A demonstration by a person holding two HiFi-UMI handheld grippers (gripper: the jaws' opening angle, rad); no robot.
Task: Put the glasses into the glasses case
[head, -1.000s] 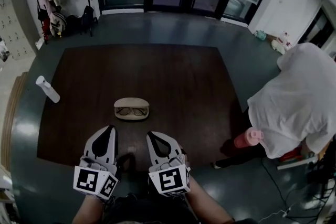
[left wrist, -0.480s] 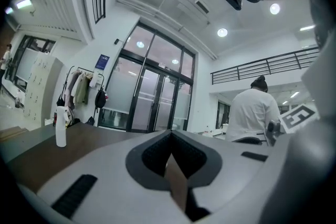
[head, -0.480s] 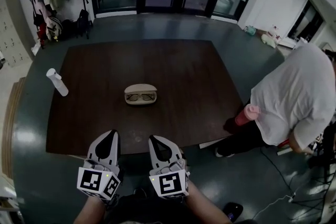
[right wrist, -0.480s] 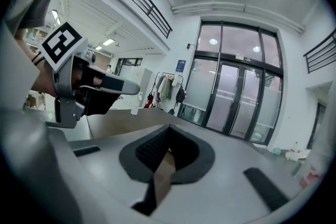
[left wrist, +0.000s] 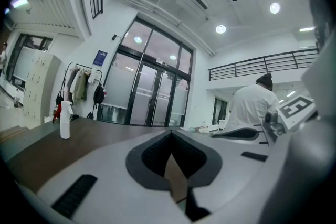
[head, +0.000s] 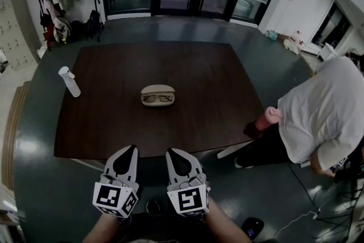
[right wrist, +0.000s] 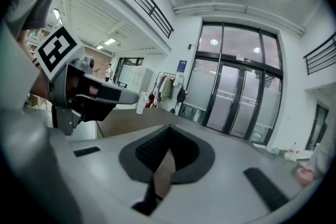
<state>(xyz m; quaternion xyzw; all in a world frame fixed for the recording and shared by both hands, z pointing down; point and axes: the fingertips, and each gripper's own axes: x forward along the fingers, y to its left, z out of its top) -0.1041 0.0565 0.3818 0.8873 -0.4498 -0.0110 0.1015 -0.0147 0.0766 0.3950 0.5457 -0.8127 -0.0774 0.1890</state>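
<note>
Near the centre of the head view, an open beige glasses case (head: 158, 90) lies on the dark brown table (head: 205, 116), and the glasses (head: 157, 99) sit inside it. At the bottom of the frame, off the table's near edge and well apart from the case, the left gripper (head: 131, 148) and right gripper (head: 171, 152) hang side by side, each with its jaws closed together on nothing. A white spray bottle (head: 70, 81) stands upright near the table's left edge, and a pink bottle (head: 266, 118) shows by its right edge, beside a person in white (head: 324, 111).
</note>
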